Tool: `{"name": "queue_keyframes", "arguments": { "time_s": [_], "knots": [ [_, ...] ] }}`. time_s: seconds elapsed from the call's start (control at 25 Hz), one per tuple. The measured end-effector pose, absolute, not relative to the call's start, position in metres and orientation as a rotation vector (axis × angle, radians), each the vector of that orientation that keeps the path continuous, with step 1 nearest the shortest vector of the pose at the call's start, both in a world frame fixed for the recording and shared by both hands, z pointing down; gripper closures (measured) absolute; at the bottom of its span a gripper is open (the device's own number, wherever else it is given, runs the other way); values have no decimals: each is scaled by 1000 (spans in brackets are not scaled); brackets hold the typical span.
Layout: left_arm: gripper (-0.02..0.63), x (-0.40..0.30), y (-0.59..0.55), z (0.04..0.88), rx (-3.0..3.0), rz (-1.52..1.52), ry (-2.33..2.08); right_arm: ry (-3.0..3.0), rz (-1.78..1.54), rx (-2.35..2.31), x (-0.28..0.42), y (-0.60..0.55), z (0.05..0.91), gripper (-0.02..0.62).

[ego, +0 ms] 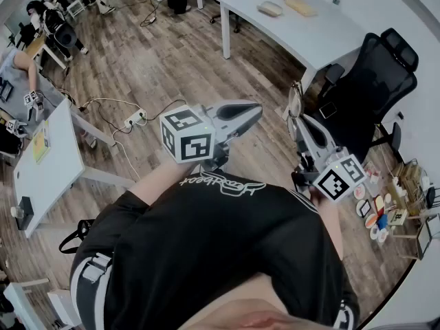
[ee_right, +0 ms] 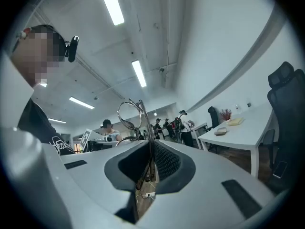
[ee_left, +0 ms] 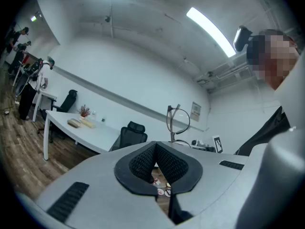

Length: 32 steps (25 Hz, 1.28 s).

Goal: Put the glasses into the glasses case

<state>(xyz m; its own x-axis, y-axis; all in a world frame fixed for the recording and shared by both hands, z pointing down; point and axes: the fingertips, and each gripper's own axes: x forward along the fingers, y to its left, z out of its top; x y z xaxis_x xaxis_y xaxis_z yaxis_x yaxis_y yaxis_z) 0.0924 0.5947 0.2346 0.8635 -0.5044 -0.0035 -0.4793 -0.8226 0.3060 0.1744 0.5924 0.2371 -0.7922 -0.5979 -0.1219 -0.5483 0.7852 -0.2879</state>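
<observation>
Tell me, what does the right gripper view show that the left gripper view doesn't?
Only the right gripper view: the right gripper shut on a temple of the glasses, and a group of people standing far back. Only the left gripper view: the left gripper shut, with nothing between its jaws. Both: the glasses held upright, the white table, a black office chair and ceiling light strips.
</observation>
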Motion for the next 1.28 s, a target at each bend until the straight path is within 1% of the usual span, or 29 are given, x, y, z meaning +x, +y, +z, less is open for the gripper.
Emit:
{"name": "queue_keyframes", "arguments": {
  "time_s": [0.16, 0.76, 1.04, 1.28],
  "knots": [
    [600, 93, 601, 236, 2769, -91, -755, 2775, -342, -919, 175, 597, 239, 566],
    [598, 86, 594, 246, 2700, -122, -813, 2807, -367, -926, 172, 582, 250, 566],
    [598, 71, 575, 254, 2666, -146, -841, 2815, -401, -928, 162, 563, 259, 566],
    [598, 72, 544, 267, 2652, -149, -815, 2803, -436, -956, 165, 533, 274, 566]
  ]
}}
